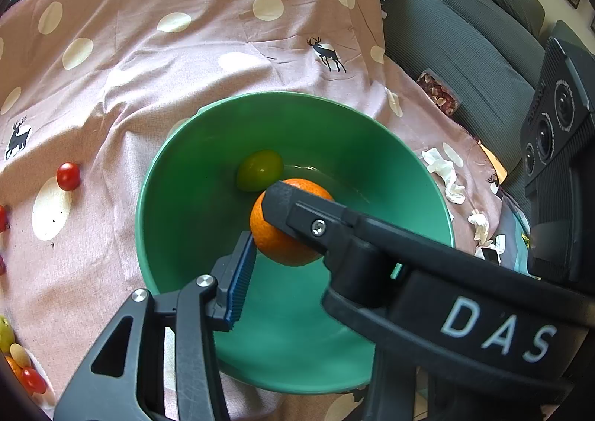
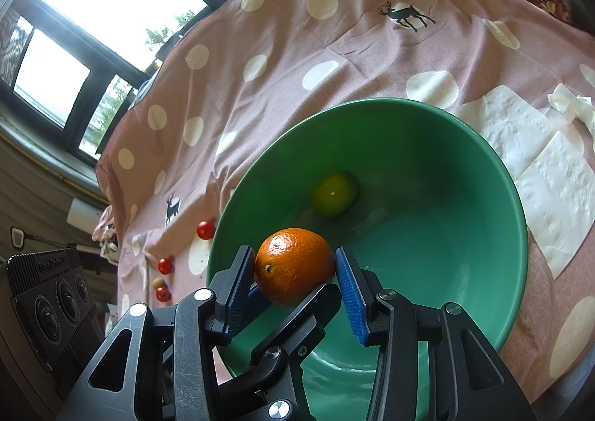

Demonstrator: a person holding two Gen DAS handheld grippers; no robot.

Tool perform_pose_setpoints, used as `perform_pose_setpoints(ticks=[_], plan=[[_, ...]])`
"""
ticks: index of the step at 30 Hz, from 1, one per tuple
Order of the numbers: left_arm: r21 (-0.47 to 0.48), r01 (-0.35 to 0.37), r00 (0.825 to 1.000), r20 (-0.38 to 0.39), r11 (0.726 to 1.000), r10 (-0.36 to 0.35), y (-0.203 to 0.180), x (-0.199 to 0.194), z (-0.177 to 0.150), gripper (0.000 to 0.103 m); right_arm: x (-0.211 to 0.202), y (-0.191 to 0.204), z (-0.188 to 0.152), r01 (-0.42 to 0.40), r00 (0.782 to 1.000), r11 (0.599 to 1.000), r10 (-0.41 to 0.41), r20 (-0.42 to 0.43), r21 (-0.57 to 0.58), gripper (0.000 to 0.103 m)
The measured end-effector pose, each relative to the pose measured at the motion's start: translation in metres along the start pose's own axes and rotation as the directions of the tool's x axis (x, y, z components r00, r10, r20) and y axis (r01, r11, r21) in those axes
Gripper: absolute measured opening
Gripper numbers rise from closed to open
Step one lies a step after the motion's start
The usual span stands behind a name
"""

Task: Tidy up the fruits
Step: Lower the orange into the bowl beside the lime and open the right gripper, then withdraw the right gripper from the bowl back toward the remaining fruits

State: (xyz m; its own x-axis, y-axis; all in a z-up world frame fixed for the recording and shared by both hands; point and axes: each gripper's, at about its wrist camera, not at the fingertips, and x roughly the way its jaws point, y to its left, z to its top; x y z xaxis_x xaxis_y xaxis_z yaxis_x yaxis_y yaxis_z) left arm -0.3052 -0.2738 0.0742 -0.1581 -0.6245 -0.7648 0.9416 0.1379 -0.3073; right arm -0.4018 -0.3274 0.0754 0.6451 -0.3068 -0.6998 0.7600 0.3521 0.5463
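Fruit sits in a green bowl (image 2: 483, 168) on the dotted cloth (image 2: 282, 60): an orange (image 2: 293, 264) over the bowl, clamped by both the right gripper (image 2: 295, 270) and the left gripper (image 1: 260, 231). Below lies a green fruit (image 2: 333, 194); cherry tomatoes (image 1: 68, 176) rest outside.

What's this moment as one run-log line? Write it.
stage: orange over green bowl | left tongs: shut on orange | right tongs: shut on orange | in bowl: one green fruit

Glossy smooth plastic green bowl (image 2: 483, 175); dimpled, shiny orange (image 2: 295, 264) peel; matt woven polka-dot cloth (image 2: 334, 49); embossed paper napkin (image 2: 550, 175) at right; ribbed blue gripper pads (image 2: 349, 287).
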Motion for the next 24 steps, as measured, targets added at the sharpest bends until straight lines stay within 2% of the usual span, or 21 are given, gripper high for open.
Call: perform_pose_setpoints(ticks=[3, 7, 10, 12, 15, 17, 20, 23, 24], plan=[[0.008, -0.019, 1.0, 0.008, 1.0, 0.019, 0.0, 0.0, -0.001, 0.042, 0.0, 0.0, 0.0, 0.007, 1.0, 1.0, -0.007, 0.0, -0.004, 0.047], [0.022, -0.039, 0.999, 0.013, 0.999, 0.039, -0.003, -0.003, -0.002, 0.044, -0.001, -0.001, -0.002, 0.061, 0.998, 0.998, -0.061, 0.007, -0.001, 0.047], [0.022, -0.048, 0.998, 0.028, 0.999, 0.048, -0.004, -0.008, -0.002, 0.047, -0.007, 0.0, -0.002, 0.112, 0.992, 0.994, -0.112, 0.05, -0.009, 0.047], [0.019, -0.064, 0.996, 0.058, 0.998, 0.063, -0.003, -0.017, -0.003, 0.05, -0.012, 0.001, -0.002, 0.104, 0.992, 0.995, -0.102, 0.077, -0.012, 0.047], [0.008, -0.068, 0.991, 0.115, 0.998, 0.067, 0.003, -0.038, -0.006, 0.061, -0.018, 0.004, -0.001, 0.084, 0.991, 0.996, -0.082, 0.109, -0.016, 0.047], [-0.005, -0.068, 0.987, 0.144, 0.998, 0.068, 0.011, -0.056, -0.007, 0.075, -0.02, 0.007, 0.0, 0.098, 0.986, 0.995, -0.095, 0.133, -0.014, 0.047], [-0.043, -0.118, 0.975, 0.184, 0.992, 0.124, 0.025, -0.086, -0.011, 0.08, -0.02, 0.015, 0.0, 0.13, 0.98, 0.991, -0.126, 0.155, -0.017, 0.047], [-0.106, -0.169, 0.956, 0.225, 0.98, 0.189, 0.048, -0.116, -0.022, 0.085, -0.021, 0.026, -0.001, 0.121, 0.98, 0.991, -0.111, 0.168, -0.05, 0.047], [-0.132, -0.187, 0.948, 0.234, 0.973, 0.214, 0.054, -0.124, -0.025, 0.086, -0.021, 0.031, -0.001, 0.117, 0.979, 0.991, -0.104, 0.175, -0.065, 0.05]])
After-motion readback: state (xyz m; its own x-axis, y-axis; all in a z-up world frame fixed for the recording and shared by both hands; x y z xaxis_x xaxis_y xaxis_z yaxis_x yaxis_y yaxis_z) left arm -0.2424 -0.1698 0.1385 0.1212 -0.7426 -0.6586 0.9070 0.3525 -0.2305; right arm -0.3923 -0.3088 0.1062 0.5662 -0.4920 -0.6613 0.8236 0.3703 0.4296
